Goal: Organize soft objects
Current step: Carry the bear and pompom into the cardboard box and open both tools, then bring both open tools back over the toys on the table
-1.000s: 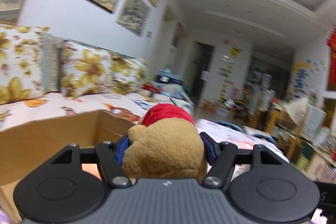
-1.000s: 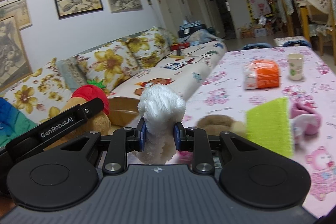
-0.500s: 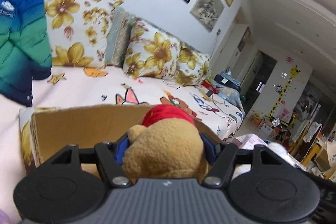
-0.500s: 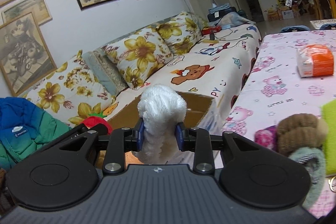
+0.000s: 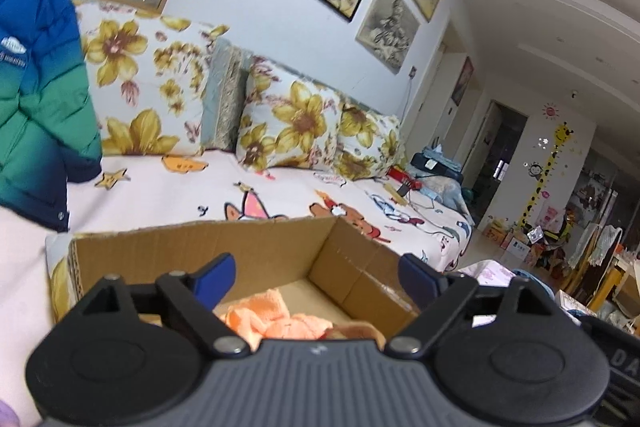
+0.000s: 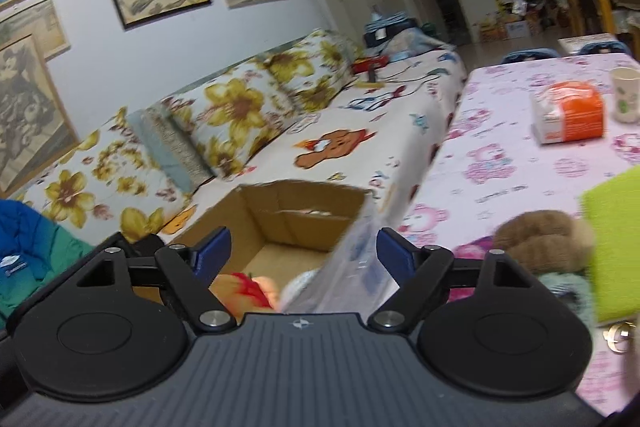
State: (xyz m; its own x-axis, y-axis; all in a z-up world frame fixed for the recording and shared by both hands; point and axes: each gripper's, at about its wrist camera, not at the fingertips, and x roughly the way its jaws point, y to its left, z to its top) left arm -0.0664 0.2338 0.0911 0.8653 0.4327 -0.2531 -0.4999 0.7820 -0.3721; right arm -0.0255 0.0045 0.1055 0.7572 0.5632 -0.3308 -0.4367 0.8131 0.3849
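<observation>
- Left gripper (image 5: pixel 316 273): jaws opening, nothing between the pads. Below them, in the cardboard box (image 5: pixel 280 247), lies an orange cloth (image 5: pixel 276 319).
- Right gripper (image 6: pixel 302 253): jaws opening too, pads bare. Under it, in the box (image 6: pixel 304 211), a bit of red-and-tan plush (image 6: pixel 244 287) and something white show; mostly hidden by the gripper body.
- Still on the table (image 6: pixel 520 155), at 3 o'clock from the right gripper: brown furry toy (image 6: pixel 540 239), green pad (image 6: pixel 616 243), a teal fluffy piece just below.
- Handling, my read: all light, soft, squashy, not fragile or slippery. Pinch deep through the bulk; fur tips alone will slip.
- Brown toy: rounded lump, long axis roughly 9-to-3 in the right view; can't tell which end is the head. Best grabbed across the short width.
- Green pad: flat, stiffer, partly cut off by the frame edge; take it by an edge.
</observation>
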